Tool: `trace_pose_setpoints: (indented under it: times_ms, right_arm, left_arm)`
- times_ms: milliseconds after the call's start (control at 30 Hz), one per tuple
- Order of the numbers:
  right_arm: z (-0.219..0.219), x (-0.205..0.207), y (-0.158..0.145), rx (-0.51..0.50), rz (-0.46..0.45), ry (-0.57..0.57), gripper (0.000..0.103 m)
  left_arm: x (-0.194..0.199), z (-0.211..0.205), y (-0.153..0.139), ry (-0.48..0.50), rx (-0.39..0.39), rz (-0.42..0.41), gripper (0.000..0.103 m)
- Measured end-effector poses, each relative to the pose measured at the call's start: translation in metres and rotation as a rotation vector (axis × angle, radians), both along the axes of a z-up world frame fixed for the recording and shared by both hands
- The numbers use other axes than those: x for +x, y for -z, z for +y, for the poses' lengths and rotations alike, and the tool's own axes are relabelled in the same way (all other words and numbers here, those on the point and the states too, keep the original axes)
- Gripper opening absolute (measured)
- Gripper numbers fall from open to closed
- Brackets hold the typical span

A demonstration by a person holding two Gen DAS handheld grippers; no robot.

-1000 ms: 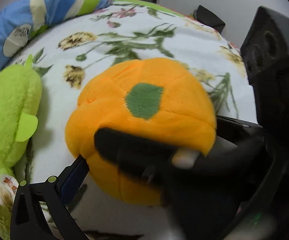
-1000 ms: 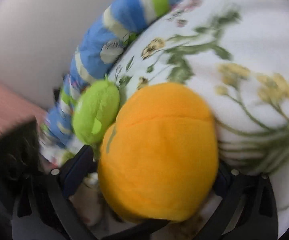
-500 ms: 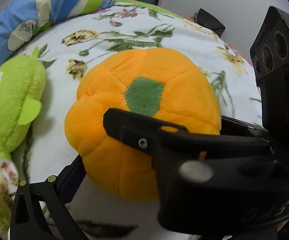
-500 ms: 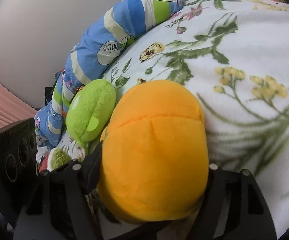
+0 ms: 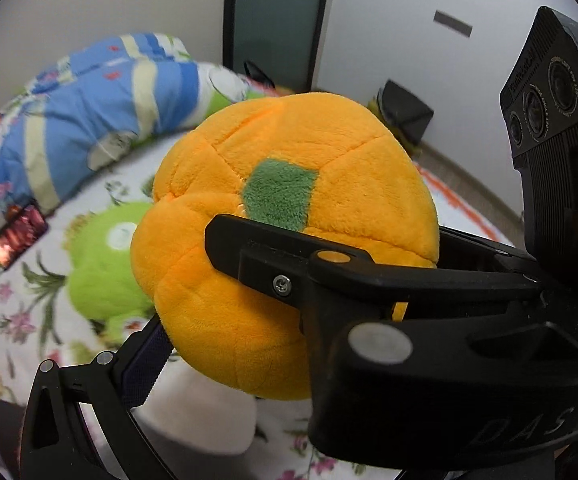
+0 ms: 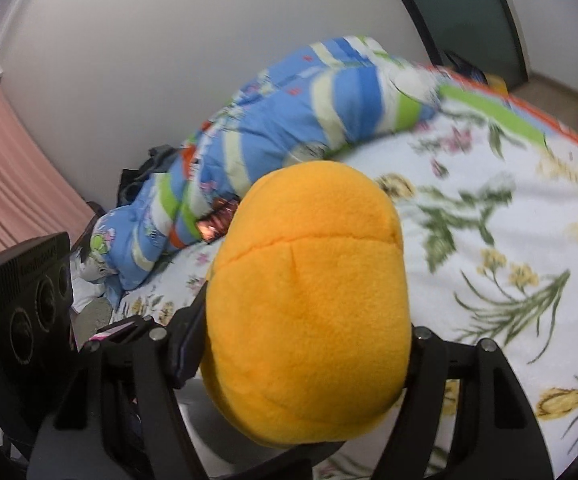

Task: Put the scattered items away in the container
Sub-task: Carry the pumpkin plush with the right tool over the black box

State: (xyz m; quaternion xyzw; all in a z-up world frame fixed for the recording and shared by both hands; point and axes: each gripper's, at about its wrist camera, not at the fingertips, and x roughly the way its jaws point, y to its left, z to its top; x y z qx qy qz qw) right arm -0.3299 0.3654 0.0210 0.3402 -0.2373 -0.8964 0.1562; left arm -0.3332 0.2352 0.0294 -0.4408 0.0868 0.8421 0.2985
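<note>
Since a second ago both grippers have risen off the bed with the pumpkin (image 6: 309,300), and the right jaws, wide then, have closed onto it. The right gripper (image 6: 307,344) now clamps the orange plush from both sides, its fingers (image 6: 187,336) pressed into the fabric. In the left wrist view the same pumpkin (image 5: 289,216) shows its green patch, with the right gripper's finger (image 5: 257,252) lying across its front. The left gripper (image 5: 273,344) has one finger (image 5: 145,364) touching the plush's lower left; its other finger is hidden behind the right gripper, so whether it grips cannot be told. The pumpkin hangs above the floral bedspread (image 6: 509,240), clear of it. Below and to the left of it in the left view a green plush (image 5: 105,272) lies on the bedspread (image 5: 29,304). Beyond that a blue striped quilt (image 5: 89,120) is bunched along the bed's far edge, with a shiny red packet (image 5: 17,236) just beside it. A dark door (image 5: 277,20) stands in the white wall behind.
</note>
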Motion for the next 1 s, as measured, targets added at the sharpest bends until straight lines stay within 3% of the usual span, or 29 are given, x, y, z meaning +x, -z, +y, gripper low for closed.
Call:
trace_pose_setpoints:
  times_ms: [467, 800, 1000]
  right_arm:
    - [-0.131, 0.043, -0.109, 0.116, 0.142, -0.141, 0.070]
    - [-0.236, 0.070, -0.143, 0.183, 0.187, -0.260, 0.070]
    - [-0.308, 0.088, -0.167, 0.169, 0.234, -0.352, 0.070]
  left_arm:
    - [0.053, -0.134, -0.085, -0.130, 0.133, 0.084, 0.103]
    - [0.091, -0.237, -0.115, -0.246, 0.170, 0.136, 0.103]
    - [0.124, -0.310, -0.144, -0.348, 0.147, 0.180, 0.103]
